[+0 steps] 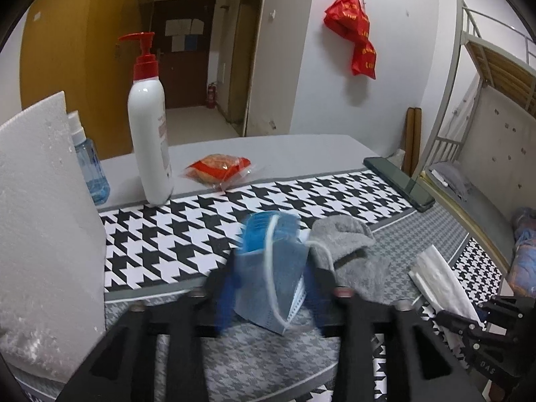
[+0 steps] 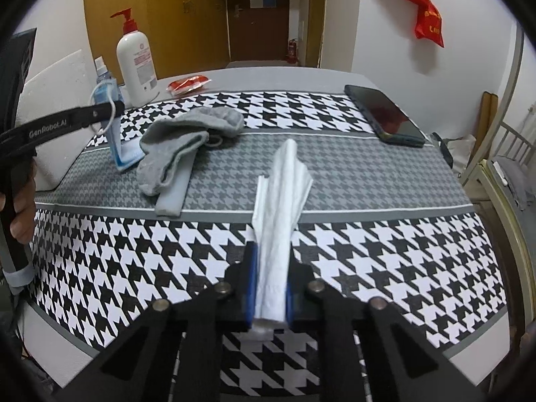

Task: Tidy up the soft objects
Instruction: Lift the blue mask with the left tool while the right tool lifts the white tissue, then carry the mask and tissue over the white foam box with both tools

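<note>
Seemingly the sorting is midway, with both hands busy on the table (image 2: 268, 77). The right tool (image 2: 270, 288) is clamped tight on a folded white tissue (image 2: 281, 194), whose free end lies forward over the checked cloth (image 2: 402, 234). The left tool (image 1: 272, 288) stands with its jaws apart around a blue face mask (image 1: 264, 258); the pads do not seem to press it, and an ear loop looks caught over one finger while the mask's lower edge rests on the cloth just beside a grey sock (image 2: 177, 154). Next, I judge, the left tool must clear that loop before drawing away, and the tissue needs carrying to the other soft things.
</note>
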`<move>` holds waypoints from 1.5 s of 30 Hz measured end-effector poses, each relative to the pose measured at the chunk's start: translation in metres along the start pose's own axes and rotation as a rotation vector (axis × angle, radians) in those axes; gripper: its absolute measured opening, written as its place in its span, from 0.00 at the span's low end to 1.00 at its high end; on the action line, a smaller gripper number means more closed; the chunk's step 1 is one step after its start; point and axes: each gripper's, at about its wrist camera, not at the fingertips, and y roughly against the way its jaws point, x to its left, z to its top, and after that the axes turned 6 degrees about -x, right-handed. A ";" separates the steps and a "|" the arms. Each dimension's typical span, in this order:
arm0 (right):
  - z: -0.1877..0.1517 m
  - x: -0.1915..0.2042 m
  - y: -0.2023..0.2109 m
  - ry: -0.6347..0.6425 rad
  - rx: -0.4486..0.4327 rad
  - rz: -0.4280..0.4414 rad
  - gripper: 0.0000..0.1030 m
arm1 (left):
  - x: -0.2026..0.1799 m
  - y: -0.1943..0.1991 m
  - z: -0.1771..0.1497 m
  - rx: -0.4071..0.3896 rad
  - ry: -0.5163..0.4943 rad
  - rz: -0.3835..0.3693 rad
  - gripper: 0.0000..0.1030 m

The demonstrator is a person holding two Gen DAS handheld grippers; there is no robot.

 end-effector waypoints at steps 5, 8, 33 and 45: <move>0.000 0.001 0.001 -0.003 -0.006 -0.009 0.17 | -0.007 -0.002 -0.004 0.015 -0.037 0.008 0.47; 0.000 0.002 -0.001 0.001 -0.010 -0.012 0.17 | -0.006 -0.006 -0.005 0.029 -0.040 0.022 0.47; 0.008 0.003 -0.011 -0.027 -0.019 -0.035 0.16 | -0.001 0.005 -0.017 0.064 -0.054 0.042 0.18; 0.018 0.009 0.013 -0.047 -0.103 -0.048 0.16 | 0.000 0.040 -0.002 -0.053 -0.086 0.063 0.17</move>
